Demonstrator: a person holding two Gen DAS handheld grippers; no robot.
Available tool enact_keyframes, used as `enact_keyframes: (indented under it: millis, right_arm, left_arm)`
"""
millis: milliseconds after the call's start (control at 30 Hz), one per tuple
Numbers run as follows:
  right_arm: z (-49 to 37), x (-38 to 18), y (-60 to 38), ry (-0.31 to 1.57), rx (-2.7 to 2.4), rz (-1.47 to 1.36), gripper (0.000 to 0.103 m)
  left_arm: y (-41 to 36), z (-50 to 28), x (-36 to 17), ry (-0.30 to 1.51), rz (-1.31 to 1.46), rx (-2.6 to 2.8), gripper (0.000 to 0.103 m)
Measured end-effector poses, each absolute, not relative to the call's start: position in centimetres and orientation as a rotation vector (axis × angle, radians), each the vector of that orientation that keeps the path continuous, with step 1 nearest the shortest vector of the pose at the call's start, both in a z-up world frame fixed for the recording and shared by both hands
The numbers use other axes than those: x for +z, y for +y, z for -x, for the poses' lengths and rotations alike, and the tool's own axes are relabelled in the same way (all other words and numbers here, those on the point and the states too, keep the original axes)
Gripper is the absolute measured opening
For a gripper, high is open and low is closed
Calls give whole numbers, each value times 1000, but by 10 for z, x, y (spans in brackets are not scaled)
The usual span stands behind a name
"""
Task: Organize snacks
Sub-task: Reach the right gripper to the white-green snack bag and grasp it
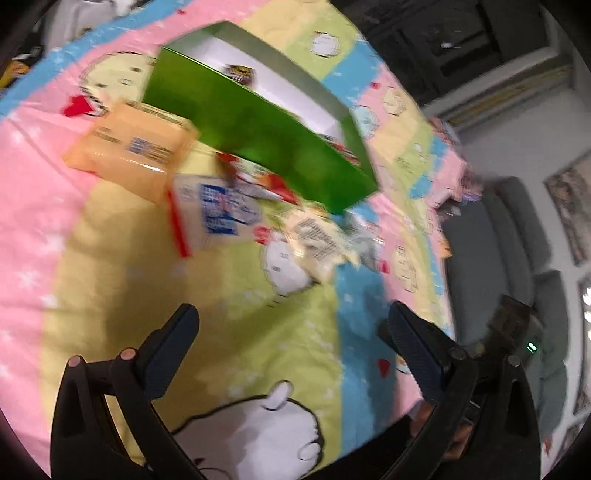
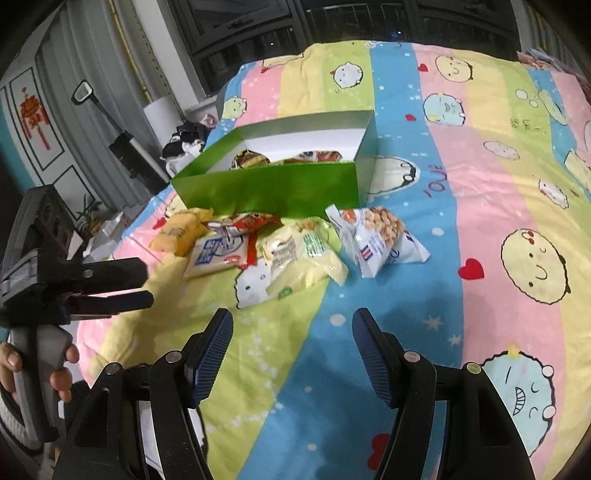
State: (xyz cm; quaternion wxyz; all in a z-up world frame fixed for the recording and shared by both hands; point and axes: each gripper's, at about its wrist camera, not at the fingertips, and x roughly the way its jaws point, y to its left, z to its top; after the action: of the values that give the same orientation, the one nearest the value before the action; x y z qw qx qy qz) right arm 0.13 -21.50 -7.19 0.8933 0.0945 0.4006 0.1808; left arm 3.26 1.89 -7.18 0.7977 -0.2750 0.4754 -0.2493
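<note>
Here green box open-topped, glossy, packets inside; five snack packets before it; both tongs wide, empty.

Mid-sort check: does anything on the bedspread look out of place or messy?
Yes. Several snack packets lie loose and overlapping on the bedspread in front of the green box, which already holds some packets. Nothing looks spilled or torn. Both grippers are open and empty.

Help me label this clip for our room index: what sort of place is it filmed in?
Most likely a bedroom at home. The snacks and green box lie on a cartoon-print bedsheet spread over what looks like a bed, with dark windows behind it and a red hanging ornament on a panelled door.
</note>
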Motion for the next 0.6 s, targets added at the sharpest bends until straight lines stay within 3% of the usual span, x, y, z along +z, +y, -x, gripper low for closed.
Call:
enact_keyframes:
  millis: [600]
  right_arm:
    - [-46, -98, -226, 835, 438, -201, 68]
  left_arm:
    - [-45, -86, -86, 1092, 561, -504, 99]
